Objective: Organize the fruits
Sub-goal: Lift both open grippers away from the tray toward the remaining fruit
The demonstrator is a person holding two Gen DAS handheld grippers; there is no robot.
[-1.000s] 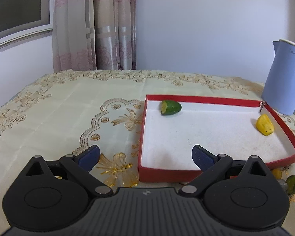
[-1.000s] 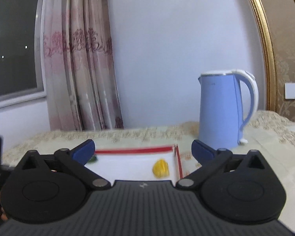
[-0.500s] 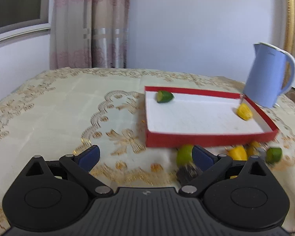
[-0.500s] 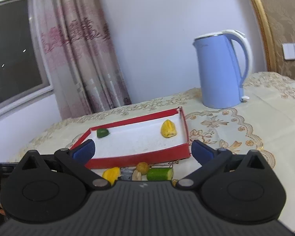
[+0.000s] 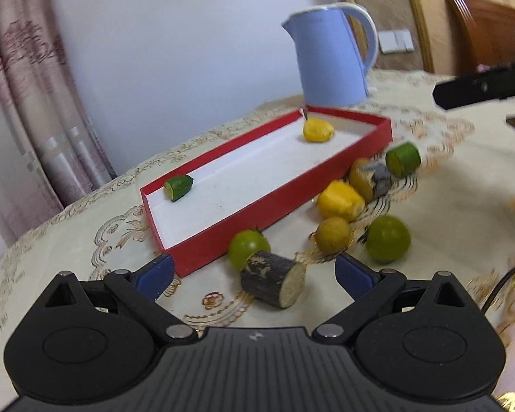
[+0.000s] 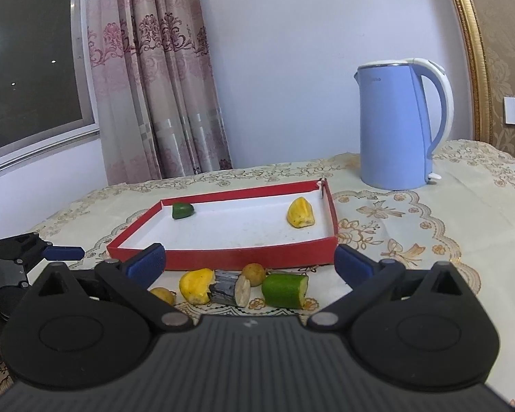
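Sitting inside the red tray (image 6: 223, 261) so far are only two pieces, a green cucumber end (image 6: 182, 210) at the far left corner and a yellow chunk (image 6: 300, 217) by the far right wall, so the sorting is looking barely begun. Lying loose on the tablecloth (image 5: 86, 240) just outside the tray's near wall are a green lime (image 5: 247, 248), a dark cut stick piece (image 5: 273, 284) touching it, a second lime (image 5: 388, 238), a small brownish-yellow fruit (image 5: 333, 234), a yellow piece (image 5: 340, 201), another dark-and-yellow piece (image 5: 370, 176) and a cut green piece (image 5: 402, 159); some may be overlapping, as that view is blurring toward the right. Both tools are empty: the left gripper (image 5: 254, 271) is hanging with its fingers spread wide over the dark stick piece, and the right gripper (image 6: 249, 261) is equally spread, holding nothing, above the row of loose pieces. The tray floor is offering plenty of bare room in the middle, though its raised near wall is needing to be cleared on each carry, and the blue kettle (image 6: 400, 125) is standing well beyond the far right corner.
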